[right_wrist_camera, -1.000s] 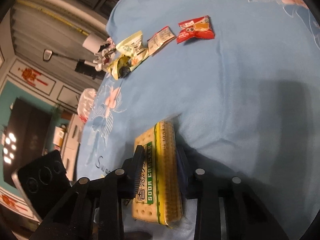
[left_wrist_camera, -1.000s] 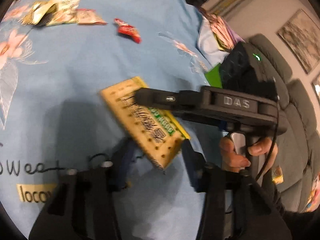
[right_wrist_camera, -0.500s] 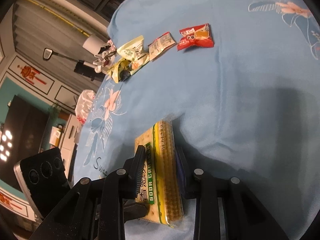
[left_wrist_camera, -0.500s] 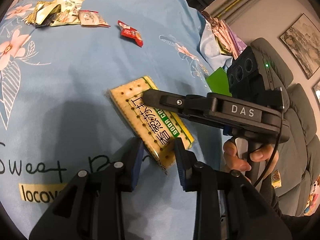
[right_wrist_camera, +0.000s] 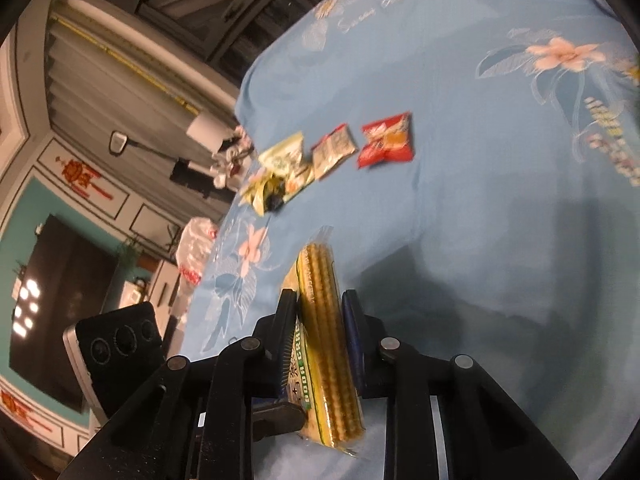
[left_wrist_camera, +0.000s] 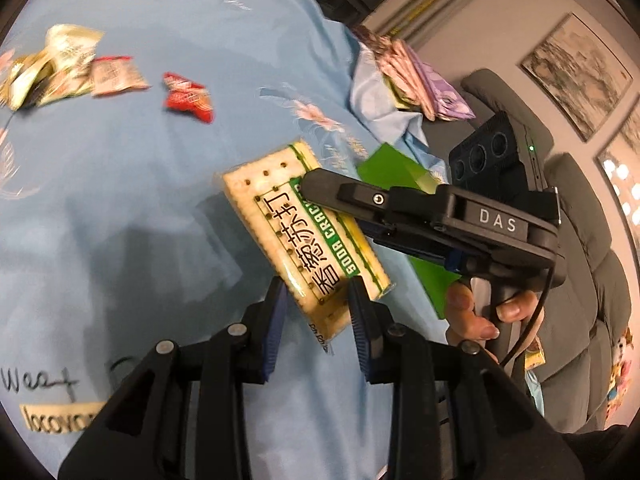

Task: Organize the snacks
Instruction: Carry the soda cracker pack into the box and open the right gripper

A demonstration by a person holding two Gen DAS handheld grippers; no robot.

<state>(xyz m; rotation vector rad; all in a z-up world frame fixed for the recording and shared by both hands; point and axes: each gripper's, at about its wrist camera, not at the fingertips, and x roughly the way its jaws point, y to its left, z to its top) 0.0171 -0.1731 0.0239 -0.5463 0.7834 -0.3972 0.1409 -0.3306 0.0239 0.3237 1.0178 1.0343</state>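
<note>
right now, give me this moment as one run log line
step: cracker pack handover | right gripper: shut on cracker pack | left gripper: jaws straddle pack end, grip unclear | pack: above cloth | other snacks: far side

This looks like a living room in a home. There is a gray sofa, pictures on the wall, a dark TV, and a flowery blue cloth.

Left gripper with fingers closed on the cracker pack; right gripper pinching the same pack, handle held by right hand.
</note>
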